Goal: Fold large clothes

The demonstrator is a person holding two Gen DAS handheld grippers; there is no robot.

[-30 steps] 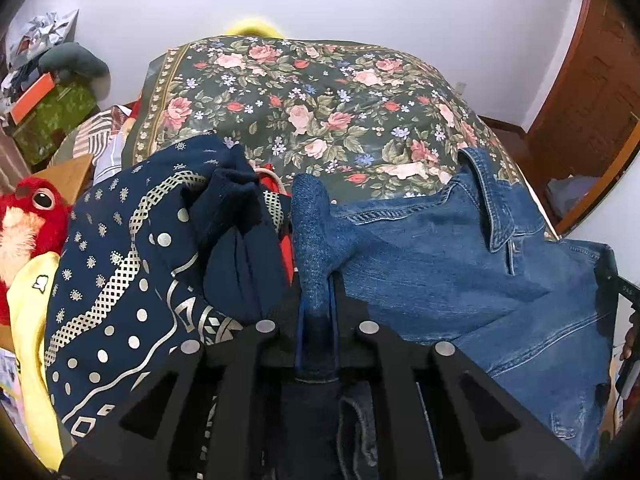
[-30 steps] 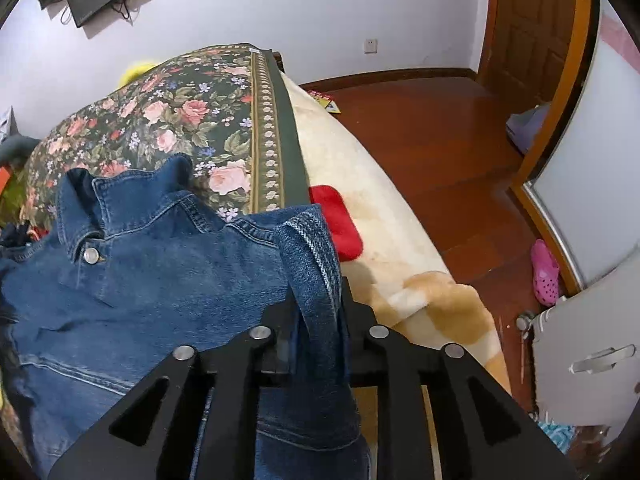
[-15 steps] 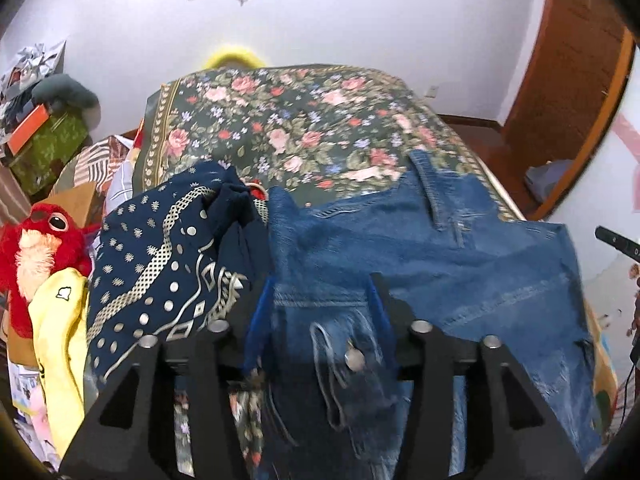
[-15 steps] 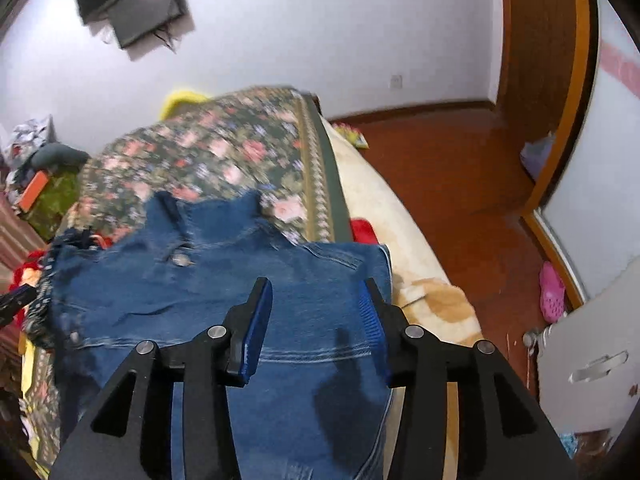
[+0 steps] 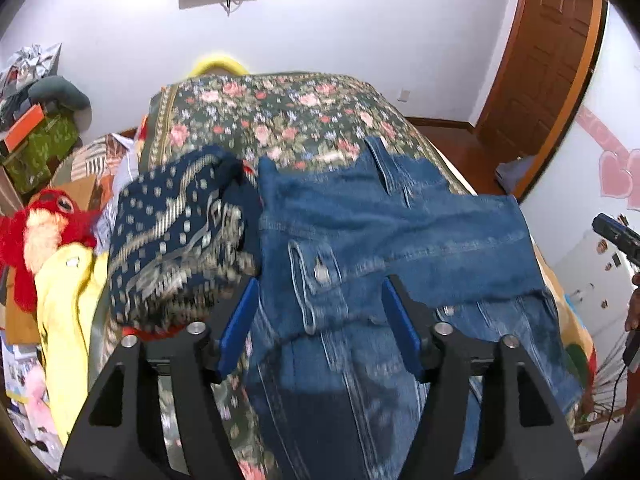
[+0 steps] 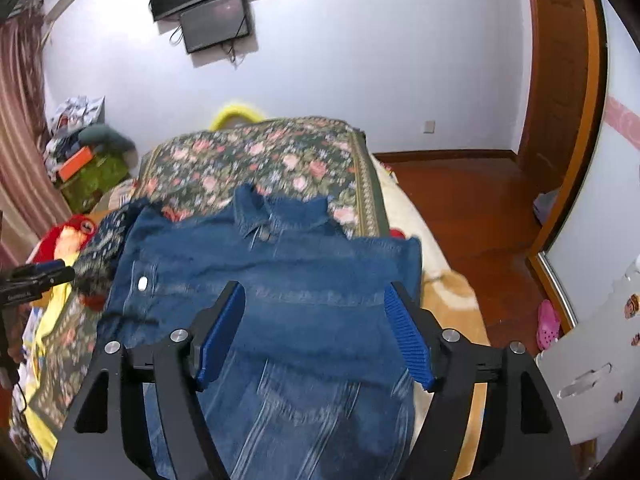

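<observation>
A blue denim jacket (image 5: 400, 236) (image 6: 280, 280) lies flat on the floral bedspread (image 5: 280, 120) (image 6: 260, 156), collar toward the far wall, its sleeves folded across the chest. My left gripper (image 5: 320, 320) hovers above the jacket's left side, jaws opening, nothing pinched between the blue pads. My right gripper (image 6: 314, 332) hangs over the jacket's right half, jaws also opening and empty. Each gripper's tip shows at the edge of the other view.
A navy patterned garment (image 5: 176, 240) is piled left of the jacket. A red plush toy (image 5: 44, 220) and yellow cloth (image 5: 68, 320) lie at the bed's left. Wooden floor (image 6: 460, 208), a door (image 5: 552, 52) and a white cabinet (image 6: 588, 372) are to the right.
Both grippers let go of the denim folds they pinched, opened wide and pulled back and up. The jacket now lies spread on the bed.
</observation>
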